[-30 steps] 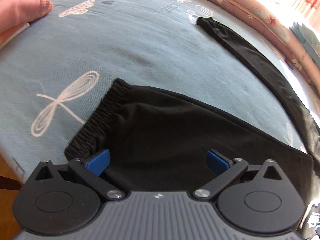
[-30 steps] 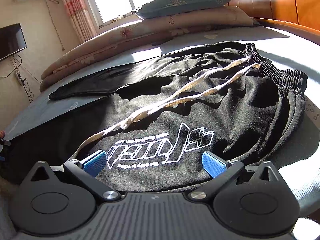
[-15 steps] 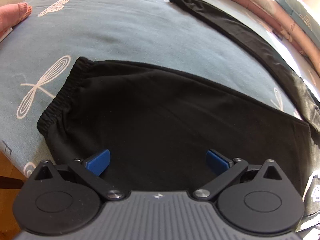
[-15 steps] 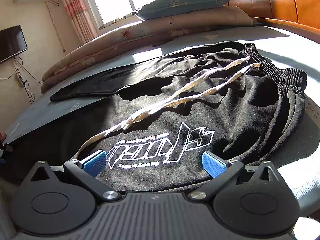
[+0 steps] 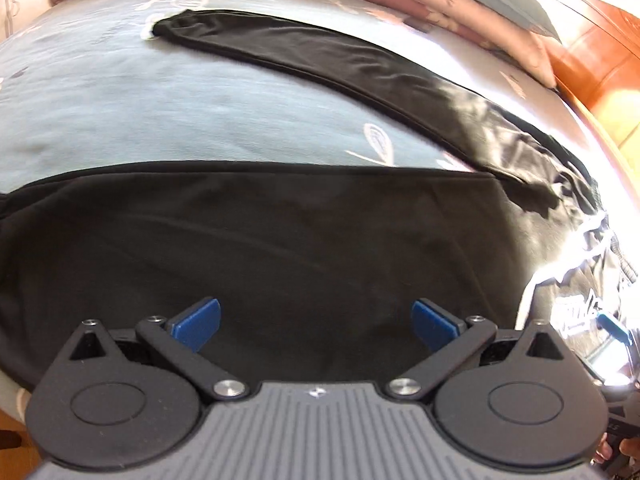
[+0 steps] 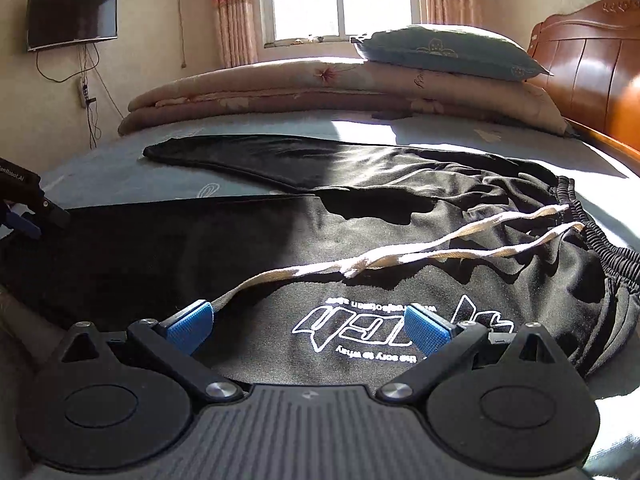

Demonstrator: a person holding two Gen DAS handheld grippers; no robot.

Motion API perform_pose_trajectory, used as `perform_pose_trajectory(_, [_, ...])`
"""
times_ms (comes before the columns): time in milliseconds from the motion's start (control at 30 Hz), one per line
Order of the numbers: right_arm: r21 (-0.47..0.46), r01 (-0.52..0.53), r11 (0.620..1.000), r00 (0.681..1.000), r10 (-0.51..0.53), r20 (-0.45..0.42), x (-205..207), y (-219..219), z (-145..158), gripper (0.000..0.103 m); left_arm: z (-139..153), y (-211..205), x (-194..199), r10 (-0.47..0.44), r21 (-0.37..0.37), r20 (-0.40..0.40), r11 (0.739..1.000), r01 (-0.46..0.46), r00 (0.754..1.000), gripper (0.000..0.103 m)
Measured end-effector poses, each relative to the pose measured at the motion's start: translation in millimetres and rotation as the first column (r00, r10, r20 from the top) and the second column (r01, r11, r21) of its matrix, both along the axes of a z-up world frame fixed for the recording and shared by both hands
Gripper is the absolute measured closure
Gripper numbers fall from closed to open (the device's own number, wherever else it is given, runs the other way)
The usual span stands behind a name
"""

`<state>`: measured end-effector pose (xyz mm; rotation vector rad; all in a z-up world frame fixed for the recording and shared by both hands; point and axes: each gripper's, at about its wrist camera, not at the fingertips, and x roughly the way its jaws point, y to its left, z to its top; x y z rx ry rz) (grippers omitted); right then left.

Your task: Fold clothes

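**A:** How are the fingers set?

**B:** Both pairs are spread wide, and nothing is held between them. The left gripper (image 5: 316,320) is poised over the near trouser leg (image 5: 256,248), well along its length; the right gripper (image 6: 308,326) is poised near the white printed logo (image 6: 384,328) on the hip. Whether the pads are touching the cloth cannot be told from either view.

**B:** The left gripper (image 6: 24,216) can also be seen at the left edge of the right wrist view, low over that same leg.

**A:** And where are the trousers?

**B:** The black trousers (image 6: 360,216) are laid out flat on the blue bedsheet (image 5: 140,92). The legs are splayed in a V, with bare sheet showing between them; the far leg (image 5: 304,50) runs off to its cuff on the left. The elastic waistband (image 6: 592,240) lies to the right, and the pale drawstring (image 6: 400,258) is trailed loosely across the front, its end just beside the right gripper's left pad.

**A:** So how much has been done?

**B:** Very little, it is judged. No fold is seen: the garment has only been spread, and the hip is rumpled. Everything remains: one leg is to be brought over the other, then the length doubled up. The drawstring would best be tucked in first.
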<state>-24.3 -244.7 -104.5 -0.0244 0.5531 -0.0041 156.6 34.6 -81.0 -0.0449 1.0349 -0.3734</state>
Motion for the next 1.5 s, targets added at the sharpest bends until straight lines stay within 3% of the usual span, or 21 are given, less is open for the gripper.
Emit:
perform_pose_trajectory(33, [-0.071, -0.014, 0.997, 1.000, 0.013, -0.011, 5.2, 11.9, -4.5, 0.000, -4.4, -10.3, -5.1, -0.023, 0.005, 0.005, 1.000, 0.023, 1.000, 0.001])
perform_pose_trajectory(133, [-0.129, -0.053, 0.990, 0.998, 0.047, -0.051, 8.5, 24.2, -17.6, 0.000, -17.4, -28.3, -22.9, -0.082, 0.033, 0.024, 0.996, 0.081, 0.996, 0.001])
perform_pose_trajectory(200, [-0.099, -0.058, 0.993, 0.997, 0.052, -0.061, 4.5, 21.1, -23.6, 0.000, -25.8, -31.0, -33.3, -0.091, 0.067, 0.023, 0.994, 0.090, 0.996, 0.001])
perform_pose_trajectory(300, [0.034, -0.038, 0.999, 0.996, 0.041, -0.075, -0.5, 4.7, -28.5, 0.000, -27.4, -25.8, -51.4, -0.104, 0.107, 0.065, 0.989, 0.097, 0.992, 0.001])
perform_pose_trajectory(367, [0.051, -0.050, 0.997, 0.997, 0.053, -0.053, -5.6, -0.8, -31.2, 0.000, -25.5, -21.5, -55.6, -0.111, 0.115, 0.048, 0.988, 0.105, 0.993, 0.001])
perform_pose_trajectory(433, [0.026, -0.055, 0.998, 0.998, 0.056, -0.041, -9.2, 2.0, -32.9, 0.000, -18.1, -18.4, -51.4, -0.111, 0.099, 0.030, 0.989, 0.107, 0.993, 0.001])
perform_pose_trajectory(533, [0.024, -0.041, 0.999, 0.998, 0.042, -0.042, -9.5, 3.6, -32.2, 0.000, -0.8, -18.6, -37.9, -0.104, 0.023, 0.062, 0.994, 0.103, 0.993, 0.001])
perform_pose_trajectory(733, [0.025, -0.033, 0.999, 0.999, 0.034, -0.037, -9.6, 3.9, -33.1, 0.000, 1.5, -63.9, 1.1, -0.142, -0.075, 0.080, 0.986, 0.148, 0.987, 0.001])
perform_pose_trajectory(933, [0.025, -0.034, 0.999, 0.999, 0.034, -0.026, -12.0, 3.4, -34.7, 0.000, -28.4, -75.6, -1.4, -0.123, -0.043, 0.029, 0.991, 0.124, 0.992, 0.001])
perform_pose_trajectory(1033, [0.025, -0.034, 0.999, 0.999, 0.034, -0.015, -12.3, 2.6, -35.8, 0.000, -30.6, -67.7, -18.0, -0.142, -0.029, 0.066, 0.989, 0.144, 0.988, 0.001])
perform_pose_trajectory(1200, [0.028, -0.034, 0.999, 0.999, 0.034, -0.007, -12.1, 2.1, -36.0, 0.000, -25.6, -60.5, -22.8, -0.125, -0.018, 0.015, 0.992, 0.125, 0.992, 0.001])
perform_pose_trajectory(1333, [0.029, -0.033, 0.999, 0.999, 0.033, -0.007, -12.0, 1.7, -35.1, 0.000, -24.0, -65.9, -22.2, -0.119, -0.036, 0.018, 0.992, 0.120, 0.993, 0.001])
perform_pose_trajectory(1500, [0.038, -0.010, 0.999, 0.999, 0.009, 0.035, -16.9, -2.9, -28.4, 0.000, -32.4, -72.7, -31.5, -0.155, 0.015, 0.045, 0.988, 0.155, 0.987, 0.001])
